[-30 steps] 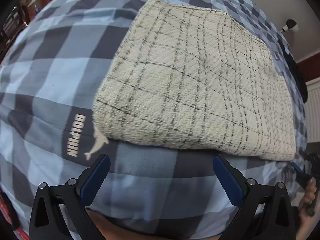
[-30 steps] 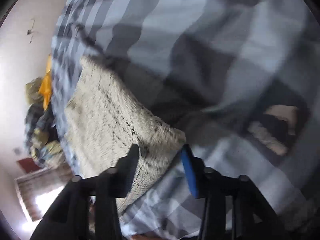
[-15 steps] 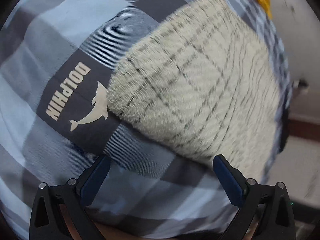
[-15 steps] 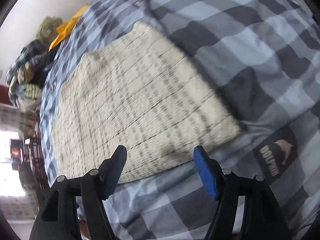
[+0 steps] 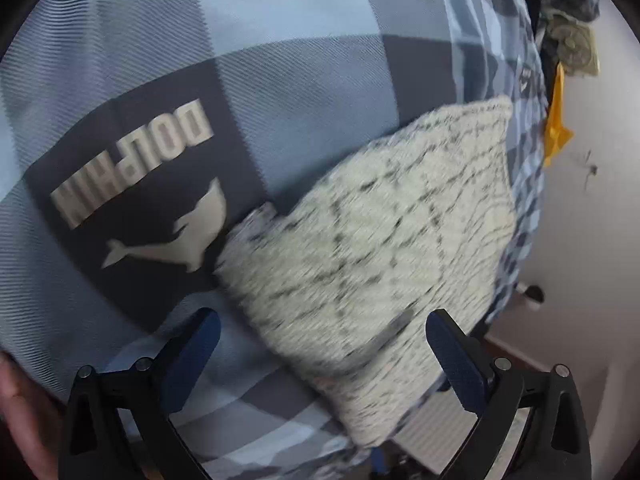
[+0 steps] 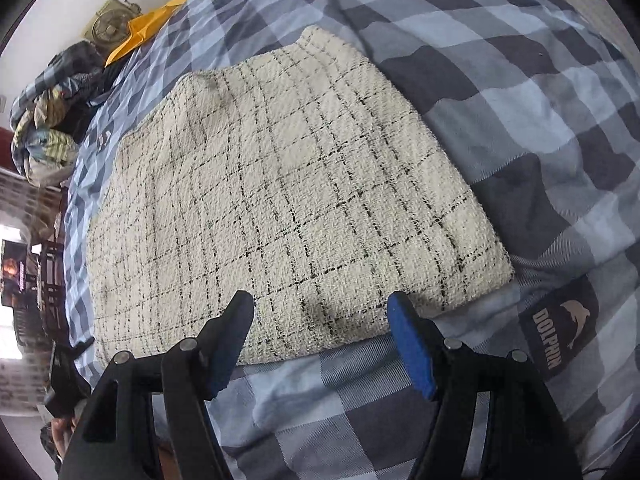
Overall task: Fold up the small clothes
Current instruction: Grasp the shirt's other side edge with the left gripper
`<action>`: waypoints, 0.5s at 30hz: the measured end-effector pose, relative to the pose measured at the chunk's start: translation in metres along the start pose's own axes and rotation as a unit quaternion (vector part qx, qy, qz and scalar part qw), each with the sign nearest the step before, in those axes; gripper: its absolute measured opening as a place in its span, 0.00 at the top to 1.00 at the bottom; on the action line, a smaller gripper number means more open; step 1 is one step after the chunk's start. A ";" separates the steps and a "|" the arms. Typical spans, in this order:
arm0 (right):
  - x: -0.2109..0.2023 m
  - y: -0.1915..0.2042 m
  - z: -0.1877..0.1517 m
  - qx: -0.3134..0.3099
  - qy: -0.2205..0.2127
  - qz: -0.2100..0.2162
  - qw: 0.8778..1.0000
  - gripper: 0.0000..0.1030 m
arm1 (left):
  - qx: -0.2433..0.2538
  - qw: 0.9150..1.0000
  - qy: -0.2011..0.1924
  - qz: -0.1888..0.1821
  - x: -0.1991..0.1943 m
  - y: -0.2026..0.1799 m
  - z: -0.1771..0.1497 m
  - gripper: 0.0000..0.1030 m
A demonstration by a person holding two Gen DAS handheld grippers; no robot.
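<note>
While both claws (image 5: 320,340) (image 6: 320,320) gape empty, the cream garment (image 6: 280,184) lies, seemingly folded, on checked bedding (image 6: 520,100).

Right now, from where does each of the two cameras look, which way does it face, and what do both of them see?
Left wrist: sits on the left gripper, looks down at a corner of the cream checked garment; open fingers and a bit of hand show.
Right wrist: sits on the right gripper, looks down over the garment's near edge; open fingers show.
Shared: the garment, the blue checked duvet, its DOLPHIN patch.
</note>
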State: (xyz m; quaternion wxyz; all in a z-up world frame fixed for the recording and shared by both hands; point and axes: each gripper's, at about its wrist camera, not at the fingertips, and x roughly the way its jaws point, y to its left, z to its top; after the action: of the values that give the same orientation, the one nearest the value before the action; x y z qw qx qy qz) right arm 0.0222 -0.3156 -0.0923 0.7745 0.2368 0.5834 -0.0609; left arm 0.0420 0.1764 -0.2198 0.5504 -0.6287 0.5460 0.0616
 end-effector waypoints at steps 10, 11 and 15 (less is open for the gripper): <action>0.002 -0.001 0.001 0.002 0.002 -0.001 1.000 0.36 | 0.039 0.997 -0.011 -0.066 -0.016 -0.027 0.006 0.03; 0.003 0.000 0.001 0.002 0.003 -0.002 1.000 0.36 | 0.033 0.998 -0.011 -0.059 -0.013 -0.024 0.007 0.03; 0.003 -0.001 0.001 0.005 0.005 0.000 1.000 0.36 | -0.022 0.999 0.000 -0.030 0.000 -0.007 0.011 0.04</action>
State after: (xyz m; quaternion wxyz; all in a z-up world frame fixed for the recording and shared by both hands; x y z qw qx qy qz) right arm 0.0240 -0.3167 -0.0955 0.7701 0.2409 0.5874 -0.0626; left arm 0.0530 0.1828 -0.2198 0.5377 -0.6570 0.5253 0.0570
